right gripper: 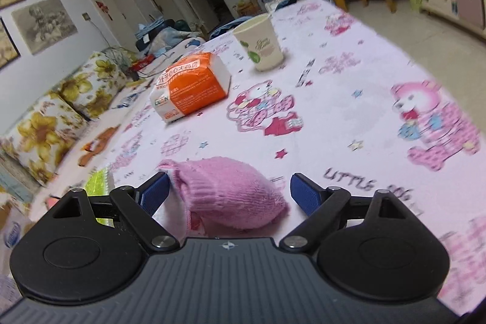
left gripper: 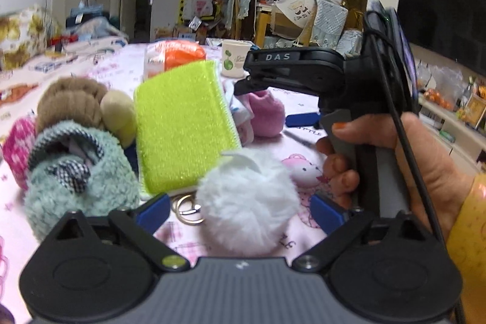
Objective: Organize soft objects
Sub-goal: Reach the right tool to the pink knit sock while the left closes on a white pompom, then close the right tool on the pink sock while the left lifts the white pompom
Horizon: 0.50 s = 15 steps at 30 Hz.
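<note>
**Soft objects between both tools**

White pompom (left gripper: 247, 196) lies between the left tool (left gripper: 240, 210)'s wide pads, untouched; green sponge (left gripper: 182, 126) at 11 o'clock. Right tool (right gripper: 229, 192), wide, brackets the pink sock (right gripper: 231, 192) on the worktop (right gripper: 349, 99).

Two low, close gripper-mounted views across the bedspread (right gripper: 334, 117), sharing the pink sock (right gripper: 231, 190).
</note>
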{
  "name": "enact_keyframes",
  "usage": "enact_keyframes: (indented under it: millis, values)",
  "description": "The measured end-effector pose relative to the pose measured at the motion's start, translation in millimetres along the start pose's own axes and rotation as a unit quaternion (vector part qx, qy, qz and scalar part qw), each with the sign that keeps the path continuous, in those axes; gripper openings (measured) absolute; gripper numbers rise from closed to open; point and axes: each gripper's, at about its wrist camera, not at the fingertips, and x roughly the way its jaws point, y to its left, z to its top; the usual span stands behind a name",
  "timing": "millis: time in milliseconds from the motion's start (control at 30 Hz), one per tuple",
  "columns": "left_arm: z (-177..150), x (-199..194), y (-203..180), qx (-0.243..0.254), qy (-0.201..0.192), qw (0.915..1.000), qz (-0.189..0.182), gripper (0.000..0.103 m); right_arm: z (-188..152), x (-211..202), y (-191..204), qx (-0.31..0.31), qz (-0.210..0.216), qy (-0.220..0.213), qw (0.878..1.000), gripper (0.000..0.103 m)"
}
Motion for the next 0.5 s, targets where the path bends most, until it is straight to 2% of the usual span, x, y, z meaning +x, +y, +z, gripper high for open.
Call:
enact_keyframes:
  millis: [167,233,333,433,500]
  values:
    - [0.9,4.6,0.1,-0.013,0.008,0.9999,-0.005,0.078,-4.9,1.6,0.5,0.011,0.027,0.016,0.999,0.103]
    - [1.2,6.3,1.9,-0.018,0.015,0.9997,-0.009,0.062,-6.3,0.0,0.6,0.008,0.033,0.018,0.999,0.101]
    - [2.1,7.5,6.7,-0.027,0.018,0.9994,-0.009,0.052,-10.3,-4.4,0.6,0.007,0.036,0.017,0.999,0.09]
    - [2.3,4.9,7.1,-0.027,0.015,0.9995,-0.006,0.049,-8.9,-6.9,1.2,0.006,0.034,0.022,0.999,0.071]
    - [1.5,1.5,7.3,-0.026,0.013,0.9996,-0.006,0.048,-9.3,-11.2,-1.4,0.019,0.037,0.023,0.999,0.065]
